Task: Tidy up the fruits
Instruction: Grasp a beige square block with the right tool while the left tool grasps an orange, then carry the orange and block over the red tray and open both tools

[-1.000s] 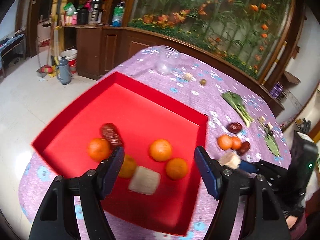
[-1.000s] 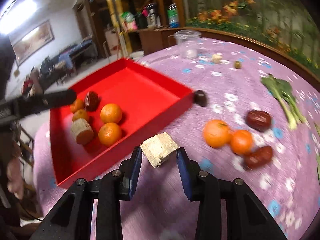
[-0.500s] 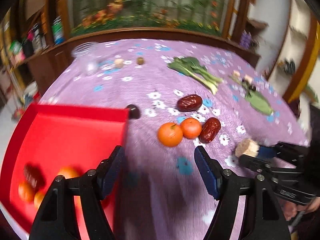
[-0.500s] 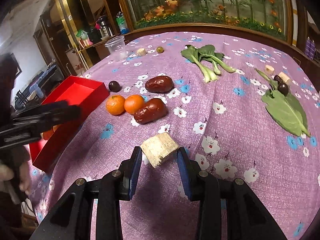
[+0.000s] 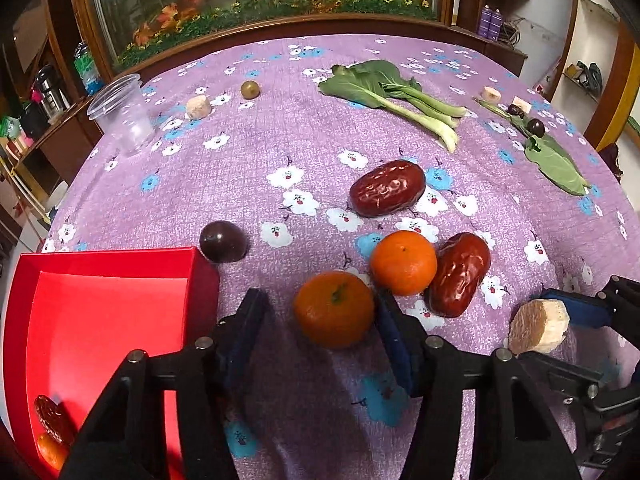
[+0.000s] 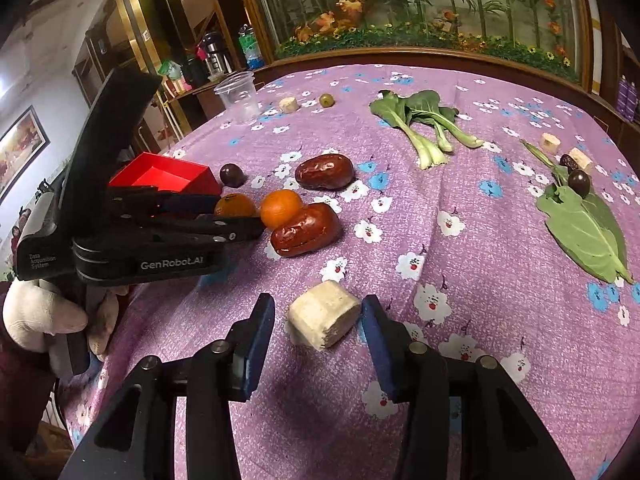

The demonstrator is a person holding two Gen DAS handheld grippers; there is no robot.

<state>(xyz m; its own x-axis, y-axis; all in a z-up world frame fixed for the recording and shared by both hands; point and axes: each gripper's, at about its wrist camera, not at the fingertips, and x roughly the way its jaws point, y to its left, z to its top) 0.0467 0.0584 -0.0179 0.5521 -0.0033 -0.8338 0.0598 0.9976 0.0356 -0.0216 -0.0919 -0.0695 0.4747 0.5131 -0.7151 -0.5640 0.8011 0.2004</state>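
Left gripper [image 5: 320,320] jaws spread wide around the round orange tangerine [image 5: 334,309], lower centre; right gripper [image 6: 318,334] jaws parted around the pale cut stem chunk [image 6: 323,314], gaps both sides

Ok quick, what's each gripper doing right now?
Left gripper: open around the orange, not gripping.
Right gripper: open around the pale chunk.
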